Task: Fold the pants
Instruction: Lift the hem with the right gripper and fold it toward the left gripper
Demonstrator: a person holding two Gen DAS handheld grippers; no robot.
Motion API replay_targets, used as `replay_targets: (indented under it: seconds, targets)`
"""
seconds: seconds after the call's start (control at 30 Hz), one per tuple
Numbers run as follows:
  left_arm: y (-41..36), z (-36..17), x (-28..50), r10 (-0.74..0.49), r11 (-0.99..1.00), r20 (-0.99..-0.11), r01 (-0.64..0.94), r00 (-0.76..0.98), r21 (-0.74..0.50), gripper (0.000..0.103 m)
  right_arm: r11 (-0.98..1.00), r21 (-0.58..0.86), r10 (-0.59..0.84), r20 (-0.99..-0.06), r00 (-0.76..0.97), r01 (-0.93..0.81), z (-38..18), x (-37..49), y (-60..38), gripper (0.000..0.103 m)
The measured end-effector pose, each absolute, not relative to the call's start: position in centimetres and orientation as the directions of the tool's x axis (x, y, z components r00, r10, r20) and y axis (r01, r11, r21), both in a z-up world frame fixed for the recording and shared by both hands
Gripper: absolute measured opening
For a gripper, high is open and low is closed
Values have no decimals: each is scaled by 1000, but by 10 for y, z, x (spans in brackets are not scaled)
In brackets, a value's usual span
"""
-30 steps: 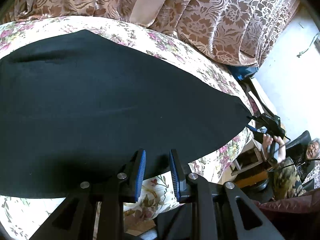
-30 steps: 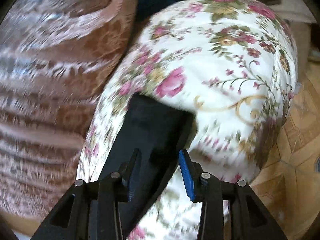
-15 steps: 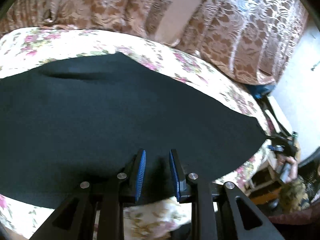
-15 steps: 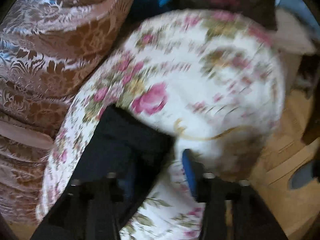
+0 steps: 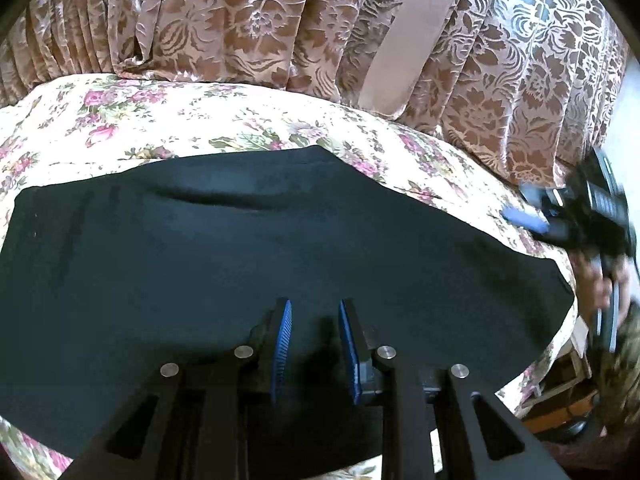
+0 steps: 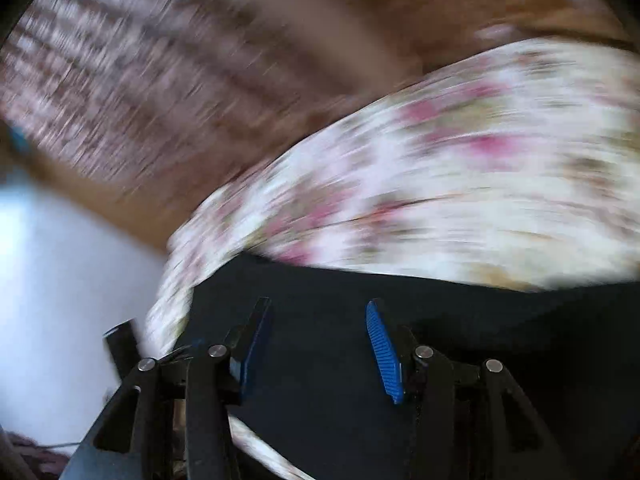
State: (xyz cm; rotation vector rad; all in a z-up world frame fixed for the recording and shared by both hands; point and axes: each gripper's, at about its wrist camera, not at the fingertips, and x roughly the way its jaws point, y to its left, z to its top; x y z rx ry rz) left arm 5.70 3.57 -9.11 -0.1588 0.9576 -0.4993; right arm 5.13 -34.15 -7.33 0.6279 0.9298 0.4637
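Where a brown flowered curtain (image 5: 280, 20) hangs behind the bed's floral sheet (image 5: 120, 116) and a pale wall (image 6: 60, 280) shows at the bed's end, nothing lies on top of the black pants (image 5: 240, 248). The left tongs (image 5: 314, 344) hover over the near edge, jaws slightly apart, gripping nothing; the right tongs (image 6: 316, 344), blurred, stand spread and empty above the cloth. The pants lie flat on the sheet, one shallow crease near the far edge.

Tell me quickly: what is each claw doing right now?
Left claw: open a little, holding nothing, over the black pants.
Right claw: open, empty, above the pants.
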Motion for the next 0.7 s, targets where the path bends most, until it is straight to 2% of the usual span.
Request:
replay_targets:
  seconds: [0.1,0.27,0.33,0.4,0.53,0.57,0.6,0.63,0.7]
  targets:
    - [37,-95,62,-471,877,-746,344,471,-336,24,674,713,715,-565,412,-193,-76,110,-283,50]
    - [45,-103,65,-485,869,-742,345,463,-354,24,672,705,739,-616,272,-227,-93,182,-211,50]
    - [48,-106,66,-500,862,-736,346,457,-370,24,682,695,731,-644,225,-225,-107,201,-192,44]
    - [50,-109,66,-510,857,-733,344,451,-384,24,687,686,725,-667,171,-240,-118,214,-176,33]
    - [53,-113,68,-532,845,-723,335,441,-418,24,658,694,744,-660,107,-291,-128,221,-152,31]
    - [53,-113,69,-533,844,-722,331,441,-422,24,668,678,733,-670,118,-307,-128,222,-147,28]
    - [54,-113,71,-534,844,-722,326,441,-425,24,682,659,720,-681,134,-316,-127,224,-143,14]
    - [55,-114,74,-532,846,-723,317,441,-429,24,709,625,694,-700,168,-326,-126,224,-143,8]
    - [55,-118,78,-536,844,-724,297,434,-447,24,744,581,660,-713,234,-329,-121,227,-147,5]
